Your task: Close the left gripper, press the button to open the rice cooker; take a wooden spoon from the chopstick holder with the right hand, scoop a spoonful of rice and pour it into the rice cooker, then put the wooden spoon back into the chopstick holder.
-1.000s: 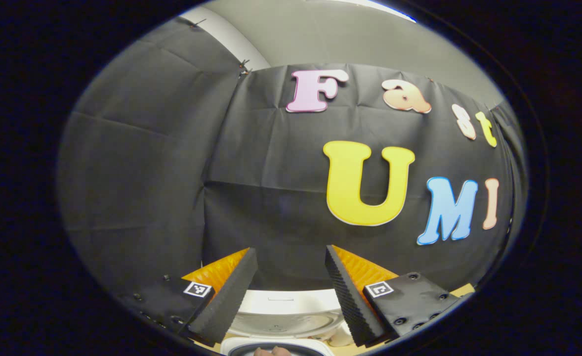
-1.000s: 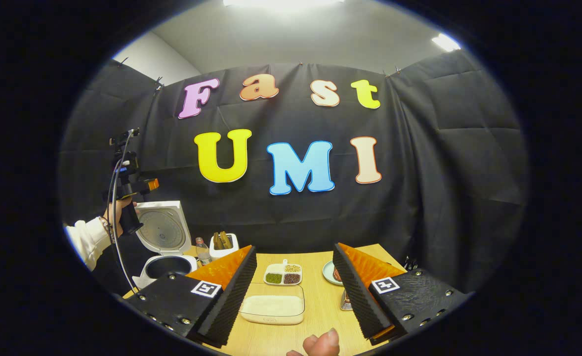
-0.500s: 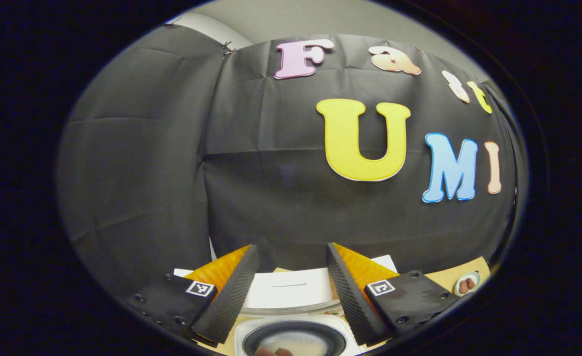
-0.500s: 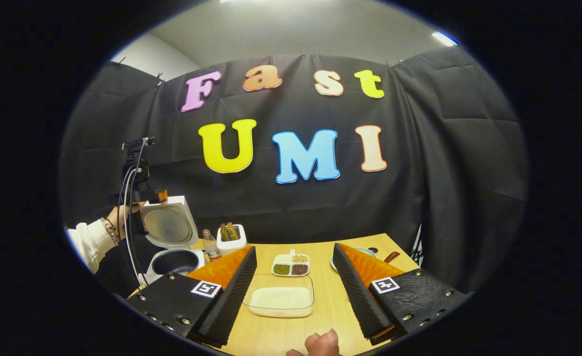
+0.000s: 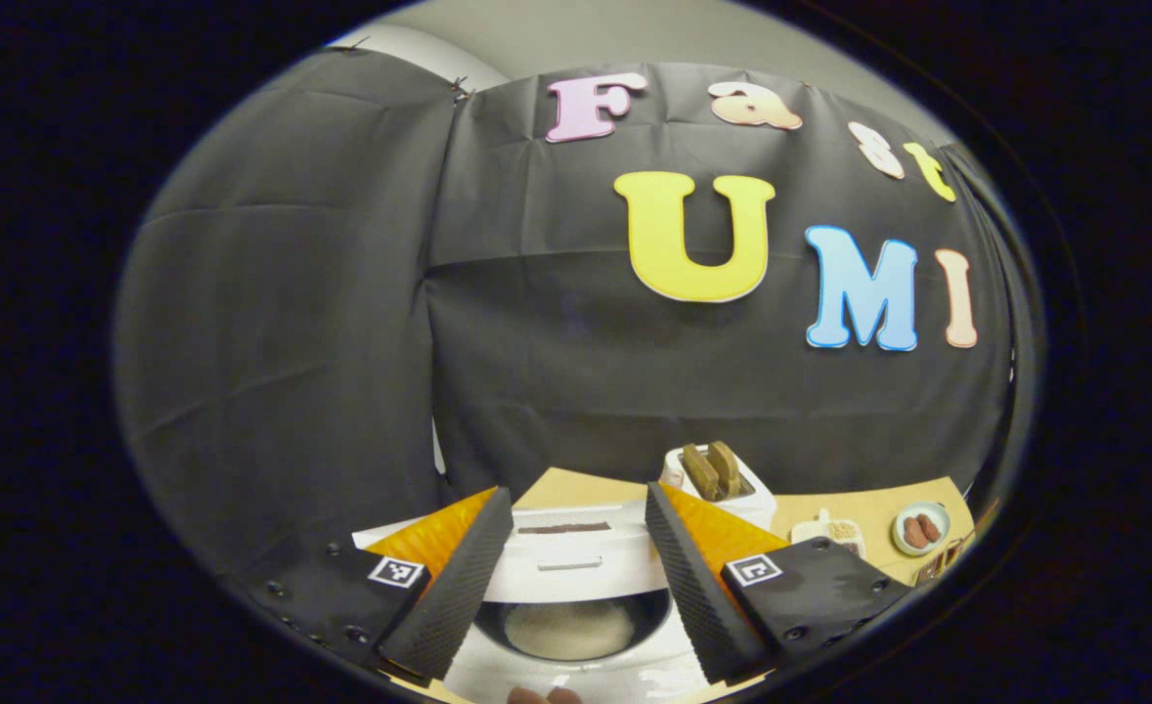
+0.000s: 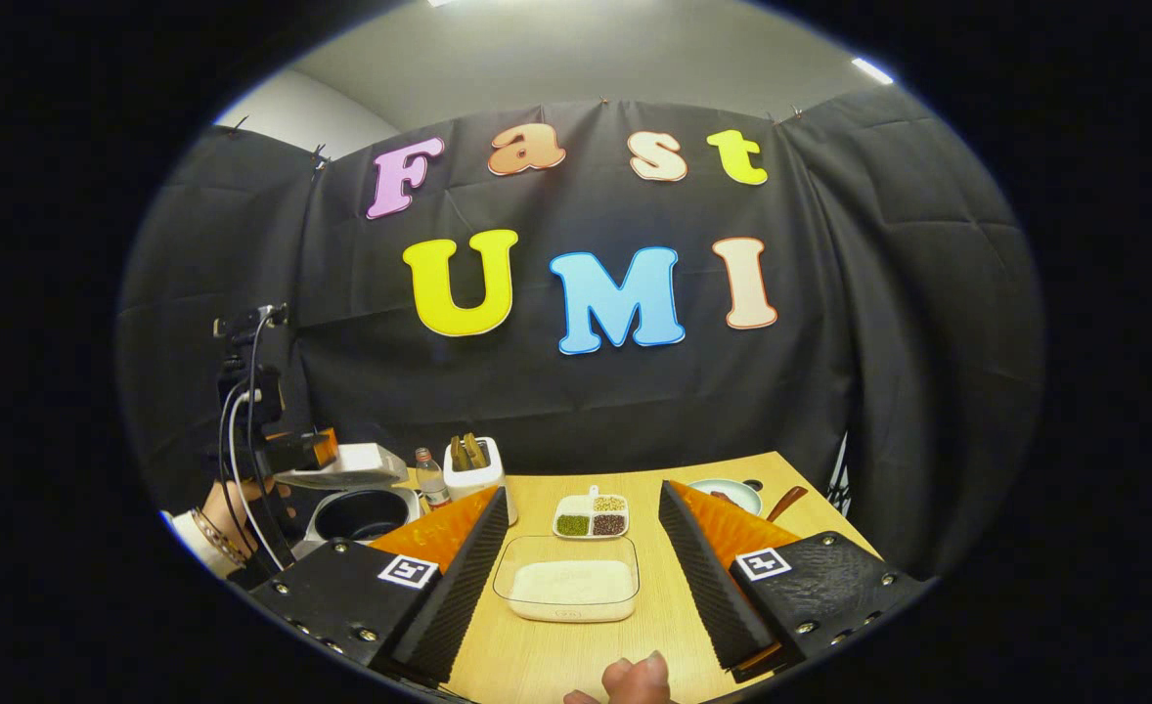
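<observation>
The white rice cooker point(image 6: 361, 510) stands at the table's left. Its lid point(image 6: 341, 462) is tilted low over the dark pot. In the left gripper view the lid's top point(image 5: 566, 562) lies between my fingers, with the pot point(image 5: 571, 626) below it and something pale inside. My left gripper point(image 5: 576, 497) is open; it hangs over the lid point(image 6: 292, 450), held by a hand point(image 6: 234, 499). The white chopstick holder point(image 6: 473, 471) point(image 5: 732, 494) holds wooden spoons point(image 6: 466, 450). A clear box of rice point(image 6: 571, 587) lies ahead of my open right gripper point(image 6: 583, 499).
A small bottle point(image 6: 429, 474) stands between cooker and holder. A divided dish of beans point(image 6: 591, 518) sits behind the rice box, a pan point(image 6: 728, 494) at the right. A small dish point(image 5: 918, 528) with brown pieces is far right on the wooden table point(image 6: 654, 626).
The cooker's lid has gone from upright to low over the pot, and the left gripper has come down with it. The right gripper has tilted slightly downward toward the table.
</observation>
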